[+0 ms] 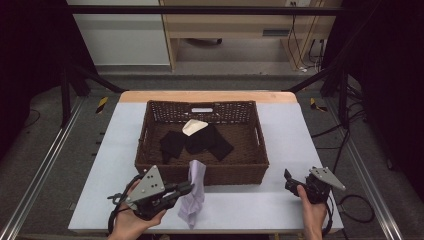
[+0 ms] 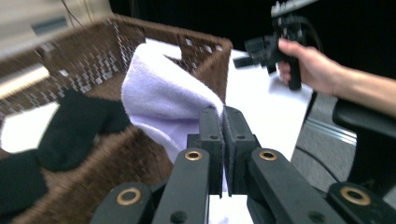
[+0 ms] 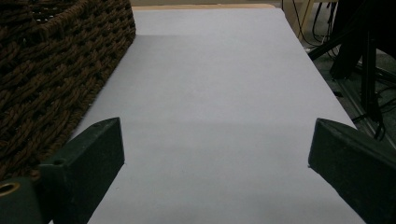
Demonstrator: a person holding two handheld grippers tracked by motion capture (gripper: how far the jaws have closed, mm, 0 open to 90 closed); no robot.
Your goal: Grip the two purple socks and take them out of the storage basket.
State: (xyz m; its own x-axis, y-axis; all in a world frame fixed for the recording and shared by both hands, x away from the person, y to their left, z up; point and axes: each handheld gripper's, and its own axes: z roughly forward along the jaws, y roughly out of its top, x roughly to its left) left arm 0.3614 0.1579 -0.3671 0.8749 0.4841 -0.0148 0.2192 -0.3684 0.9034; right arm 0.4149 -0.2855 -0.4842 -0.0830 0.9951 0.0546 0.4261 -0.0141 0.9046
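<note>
Left hand-held gripper [image 1: 186, 189] clamped shut on a soft lilac terry cloth [image 1: 194, 192], jaws pressed together with the fabric pinched between them, as seen along the jaws in the left gripper view [image 2: 222, 122]. Held just in front of the near wall of the brown woven wicker basket [image 1: 200, 174], over the pale grey worktop [image 1: 300, 145]. Cloth hanging mostly upright from the pinch, long axis running from its top corner, level with the basket's near rim, down to a loose crumpled end resting on the worktop in front of the basket. Probably on its way out of the basket and down onto the worktop; the next move likely turns on lowering it clear of that near wall.

Right hand-held gripper [image 1: 289, 181] with jaws spread wide apart and nothing between them, off the basket's near right corner, well apart from the cloth; left hand clearly the nearer one.

Cloth fluffy, limp, folded on itself. Inside the basket: black socks [image 1: 195, 142] and a small cream cloth [image 1: 193, 126] towards its far wall
</note>
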